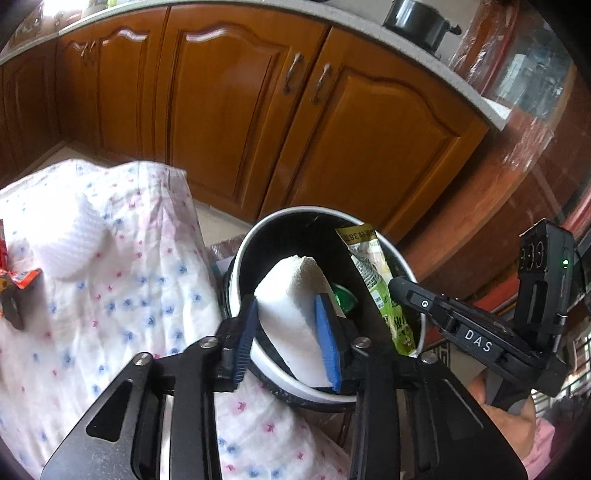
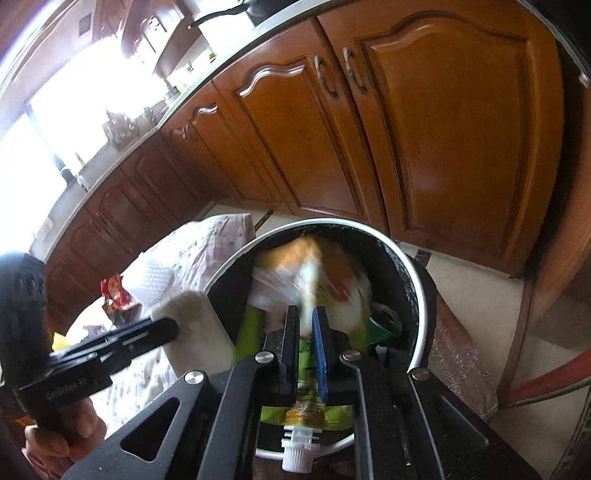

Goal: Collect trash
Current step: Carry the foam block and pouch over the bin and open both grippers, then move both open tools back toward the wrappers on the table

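A round bin [image 1: 236, 266] with a white rim and black inside stands beside the cloth-covered table. My left gripper [image 1: 287, 299] hangs over its near edge, its blue pads shut on a white foam block [image 1: 291, 291] that tilts into the bin. In the right wrist view my right gripper [image 2: 304, 310] is over the bin [image 2: 417, 280] with its jaws a narrow gap apart. A crumpled plastic wrapper [image 2: 310, 273], white, orange and red, is blurred just beyond its fingertips. A green spout pouch [image 2: 306, 413] lies in the bin below.
A flowered cloth [image 1: 129, 295] covers the table, with a white paper towel [image 1: 70, 240] and red snack wrappers [image 1: 18, 280] on it. Brown cabinet doors [image 1: 240, 110] stand behind the bin. A black pot [image 1: 417, 22] sits on the counter. A hand [image 2: 62, 435] holds the left gripper.
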Demonstrator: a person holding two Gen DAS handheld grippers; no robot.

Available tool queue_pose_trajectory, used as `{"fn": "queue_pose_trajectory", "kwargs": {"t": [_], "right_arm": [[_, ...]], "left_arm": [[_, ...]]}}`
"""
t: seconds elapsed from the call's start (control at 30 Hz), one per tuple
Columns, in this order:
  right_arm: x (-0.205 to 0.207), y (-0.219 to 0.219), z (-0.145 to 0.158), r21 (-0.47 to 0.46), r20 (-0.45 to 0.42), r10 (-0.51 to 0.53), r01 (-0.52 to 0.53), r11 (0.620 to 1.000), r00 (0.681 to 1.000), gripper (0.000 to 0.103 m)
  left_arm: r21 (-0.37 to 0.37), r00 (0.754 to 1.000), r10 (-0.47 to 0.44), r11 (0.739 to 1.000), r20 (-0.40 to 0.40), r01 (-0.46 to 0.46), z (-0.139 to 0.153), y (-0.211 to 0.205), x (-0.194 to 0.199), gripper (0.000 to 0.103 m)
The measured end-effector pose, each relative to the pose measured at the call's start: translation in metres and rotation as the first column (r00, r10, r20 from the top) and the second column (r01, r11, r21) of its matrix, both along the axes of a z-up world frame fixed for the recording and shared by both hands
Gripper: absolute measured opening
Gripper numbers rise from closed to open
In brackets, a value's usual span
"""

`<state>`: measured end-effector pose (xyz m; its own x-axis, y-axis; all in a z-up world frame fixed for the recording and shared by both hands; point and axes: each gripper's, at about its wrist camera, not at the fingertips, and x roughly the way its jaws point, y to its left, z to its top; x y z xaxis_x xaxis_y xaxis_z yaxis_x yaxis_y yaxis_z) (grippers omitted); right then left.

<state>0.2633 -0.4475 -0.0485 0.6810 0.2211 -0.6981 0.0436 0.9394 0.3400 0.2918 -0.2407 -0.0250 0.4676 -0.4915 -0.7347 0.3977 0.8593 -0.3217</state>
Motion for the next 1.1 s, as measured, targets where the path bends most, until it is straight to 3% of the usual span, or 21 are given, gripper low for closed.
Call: {"fn": "queue_pose_trajectory", "kwargs": {"t": [0.13,0.23,0.27,0.33,0.37,0.8,1.1], "right_arm": [[0.001,-0.003,0.002,0.021,0.019,-0.010,0.010,1.000,1.000,0.041],[-0.005,-0.002,0.005,0.044,0.036,-0.015,0.013,0.999,0.999,0.043],[-0.007,-0.001,0.005,0.054,0.043,-0.013,0.011,0.998,0.999,0.049],[-0.013,0.000,0.007,0.086,0.063,-0.014,0.009,0.996,0.998,0.075],[-0.016,0.002,0.008,0.098,0.073,-0.014,0.007,0.995,0.997,0.078],[-0.047,0.071,0.022,0.096,0.158,0.095,-0.111,0.989,0.983,0.082],[-0.048,0.119,0.007,0.103,0.124,0.182,-0.195,0.975,0.975,0.082]], "left_arm": [[-0.028,0.999,0.017,0.999,-0.034,-0.018,-0.005,0.007,0.003,0.050],[-0.046,0.999,0.026,0.999,-0.040,-0.028,-0.006,0.014,0.003,0.051],[-0.051,0.999,0.031,0.998,-0.039,-0.033,-0.006,0.017,0.002,0.051],[-0.059,0.998,0.046,0.997,-0.033,-0.048,-0.005,0.025,-0.003,0.051],[-0.064,0.998,0.052,0.996,-0.033,-0.054,-0.005,0.030,-0.006,0.051],[-0.111,0.977,0.213,0.970,-0.029,-0.215,-0.011,0.123,-0.053,0.053],[-0.112,0.945,0.325,0.938,-0.044,-0.328,-0.016,0.178,-0.080,0.053]]}}
